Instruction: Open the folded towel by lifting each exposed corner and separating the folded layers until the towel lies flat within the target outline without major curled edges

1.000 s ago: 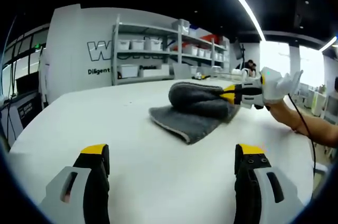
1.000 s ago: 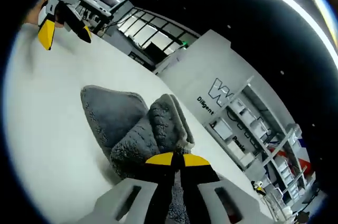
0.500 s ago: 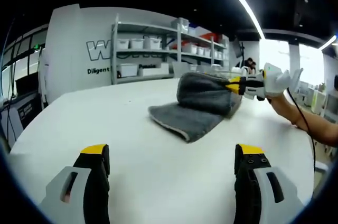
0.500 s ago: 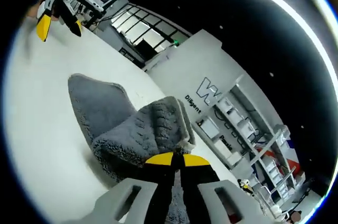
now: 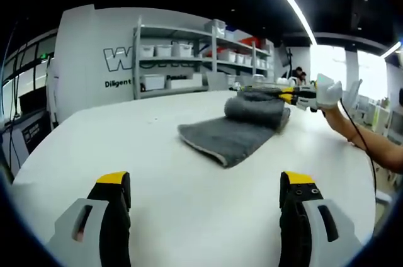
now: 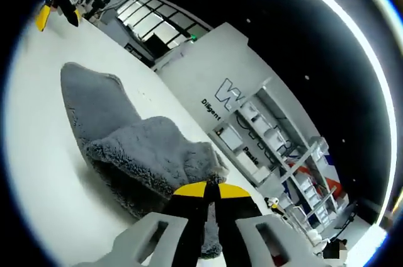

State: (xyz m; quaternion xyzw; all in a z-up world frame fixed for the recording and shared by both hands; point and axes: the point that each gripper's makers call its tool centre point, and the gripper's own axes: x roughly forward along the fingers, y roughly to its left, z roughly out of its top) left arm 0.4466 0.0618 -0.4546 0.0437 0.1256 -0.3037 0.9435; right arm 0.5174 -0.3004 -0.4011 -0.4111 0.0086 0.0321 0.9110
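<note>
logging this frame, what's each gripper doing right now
Left gripper: open, holding nothing, jaws apart above the table.
Right gripper: shut on the grey towel, pinching a raised edge.

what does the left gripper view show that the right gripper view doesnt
The left gripper view alone shows the left gripper from behind with jaws apart and nothing between them, plus a person's forearm holding the right gripper. The right gripper view alone shows the right gripper's jaws closed on the pulled-back layer. Both share the grey towel, the white table and the shelves.
</note>
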